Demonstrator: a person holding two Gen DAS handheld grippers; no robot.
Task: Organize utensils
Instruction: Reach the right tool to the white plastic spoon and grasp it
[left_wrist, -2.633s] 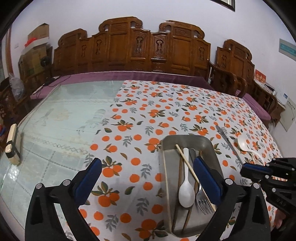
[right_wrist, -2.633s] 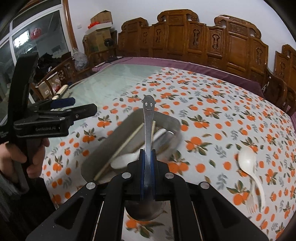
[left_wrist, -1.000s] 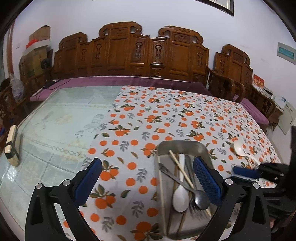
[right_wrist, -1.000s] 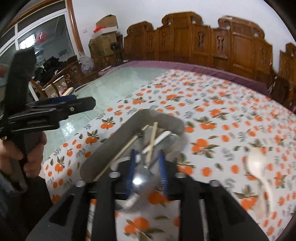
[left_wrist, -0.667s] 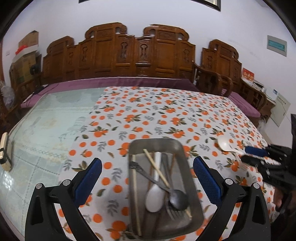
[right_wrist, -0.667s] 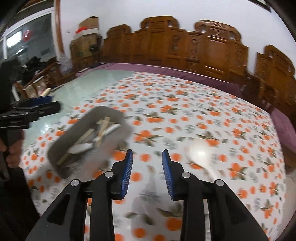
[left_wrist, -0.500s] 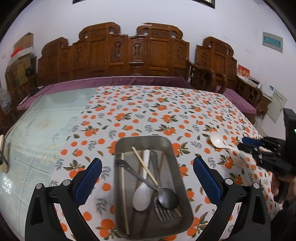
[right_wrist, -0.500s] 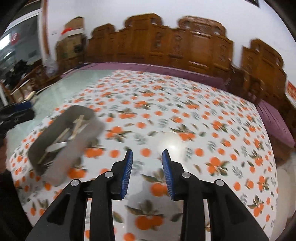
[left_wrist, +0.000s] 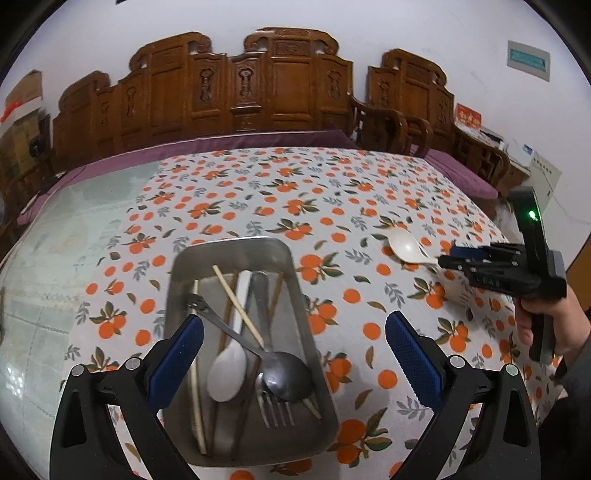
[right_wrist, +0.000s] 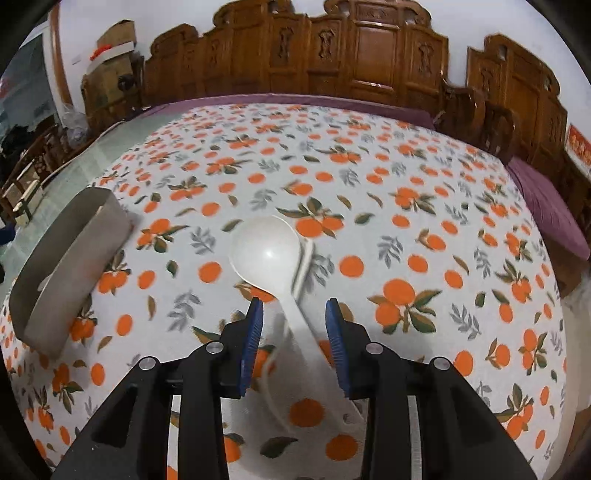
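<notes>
Utensils are being gathered into a metal tray (left_wrist: 236, 251) that sits on a bench covered with an orange-print tablecloth (left_wrist: 258, 192). Inside the tray lie a white spoon (left_wrist: 227, 369), a dark metal spoon (left_wrist: 288, 373), a fork (left_wrist: 275, 406) and several chopsticks (left_wrist: 238, 308), crossing one another loosely rather than lined up.

One piece is not yet in the tray: a white plastic spoon (right_wrist: 266, 251), lying on the cloth well to the right of the tray, bowl facing up, handle pointing back toward the person. What may be a second pale handle lies partly under it; the blur makes this hard to confirm.

The right tool (right_wrist: 294, 325) hovers over that spoon's handle with its blue pads spread moderately, one either side of the handle, gripping nothing. Whether the pads touch the cloth cannot be told.

The left tool (left_wrist: 293, 354) hangs above the near end of the tray, spread wide and empty, framing the tray without touching it.

The step in hand appears to be picking up the last loose spoon. The next move probably calls for lowering the right tool until the pads sit level with the thin handle, closing on it squarely, then lifting and carrying it left to the tray. The flat, smooth handle may slip or pivot if pinched off-centre.
</notes>
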